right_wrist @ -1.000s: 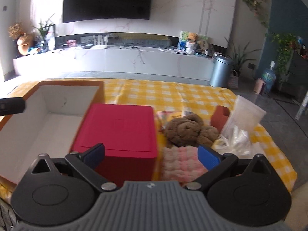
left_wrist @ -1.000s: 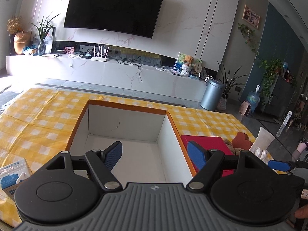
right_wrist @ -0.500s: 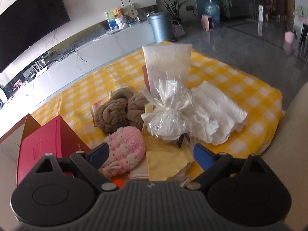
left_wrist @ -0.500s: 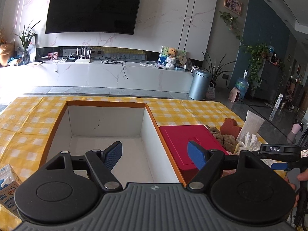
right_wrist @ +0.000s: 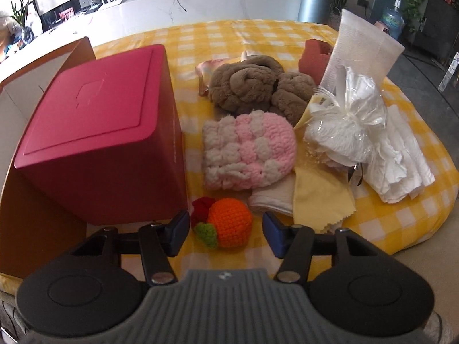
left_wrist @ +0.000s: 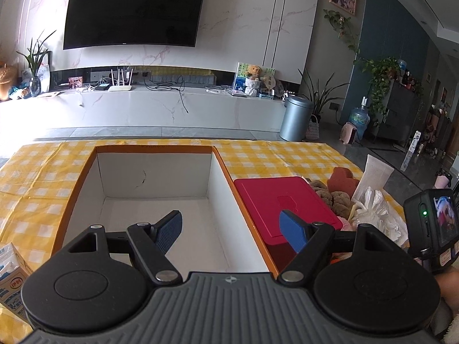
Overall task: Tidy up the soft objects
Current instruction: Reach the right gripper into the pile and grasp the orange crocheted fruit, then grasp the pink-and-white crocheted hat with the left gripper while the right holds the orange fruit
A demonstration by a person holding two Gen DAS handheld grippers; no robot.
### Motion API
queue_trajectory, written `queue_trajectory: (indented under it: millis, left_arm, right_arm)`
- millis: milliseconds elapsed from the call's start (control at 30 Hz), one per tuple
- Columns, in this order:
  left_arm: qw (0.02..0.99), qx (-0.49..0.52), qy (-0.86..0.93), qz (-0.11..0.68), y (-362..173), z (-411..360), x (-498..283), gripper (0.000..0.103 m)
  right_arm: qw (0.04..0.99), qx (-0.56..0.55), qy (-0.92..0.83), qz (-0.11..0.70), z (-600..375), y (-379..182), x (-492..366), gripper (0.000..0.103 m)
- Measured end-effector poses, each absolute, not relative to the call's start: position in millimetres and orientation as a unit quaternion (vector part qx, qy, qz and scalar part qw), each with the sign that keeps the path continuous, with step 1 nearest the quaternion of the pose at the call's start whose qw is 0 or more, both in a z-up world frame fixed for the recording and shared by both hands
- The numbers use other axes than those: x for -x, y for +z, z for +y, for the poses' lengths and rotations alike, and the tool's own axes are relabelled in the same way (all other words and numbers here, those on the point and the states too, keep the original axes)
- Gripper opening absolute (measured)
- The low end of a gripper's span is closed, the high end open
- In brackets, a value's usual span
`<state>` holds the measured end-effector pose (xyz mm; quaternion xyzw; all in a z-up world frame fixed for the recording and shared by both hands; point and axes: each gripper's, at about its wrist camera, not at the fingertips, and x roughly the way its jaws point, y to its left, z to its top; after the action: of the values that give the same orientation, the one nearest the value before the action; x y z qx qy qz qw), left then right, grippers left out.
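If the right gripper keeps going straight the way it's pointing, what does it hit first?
Most likely the crocheted orange. It lies on the checked tablecloth right between the right gripper's fingers, which have just been closing but don't touch it yet. Depth is hard to judge.

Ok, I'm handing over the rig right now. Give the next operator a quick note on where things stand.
Left gripper: open, empty, over the empty white box.
Right gripper: jaws have just been closing around the crocheted orange; not yet gripped.
Pink knitted hat, brown plush, bagged white item and cloths lie beside the red box.
Done: nothing boxed. Left: everything.
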<state>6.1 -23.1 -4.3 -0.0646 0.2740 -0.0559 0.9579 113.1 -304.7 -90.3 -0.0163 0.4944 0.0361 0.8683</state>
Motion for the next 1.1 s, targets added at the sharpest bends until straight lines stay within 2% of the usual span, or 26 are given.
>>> queue_trajectory:
  millis: [33, 67, 133, 233, 467, 800, 1100]
  left_arm:
    - [0.958, 0.065, -0.056, 0.274, -4, -23, -5, 0.091]
    - [0.958, 0.065, -0.056, 0.274, -4, -23, -5, 0.091]
    - [0.958, 0.063, -0.057, 0.273, -3, -22, -4, 0.091]
    - [0.959, 0.059, -0.057, 0.272, -2, -23, -3, 0.091]
    - [0.959, 0.044, -0.060, 0.272, -1, -29, -1, 0.091]
    - [0.947, -0.025, -0.127, 0.295, 12, -64, -21, 0.092]
    - [0.886, -0.219, -0.224, 0.343, 12, -159, -70, 0.093]
  right_arm:
    - [0.867, 0.022, 0.035, 0.497, -303, -92, -114, 0.055]
    - [0.865, 0.026, 0.036, 0.500, -302, -95, -115, 0.048]
    - [0.867, 0.031, 0.035, 0.497, -302, -97, -114, 0.047]
    - [0.871, 0.030, 0.037, 0.489, -303, -93, -112, 0.041]
    - [0.893, 0.014, 0.028, 0.449, -315, -69, -99, 0.040]
    - [0.942, -0.073, -0.043, 0.326, -375, -13, -73, 0.040]
    - [0.934, -0.136, -0.051, 0.328, -407, -21, -74, 0.040]
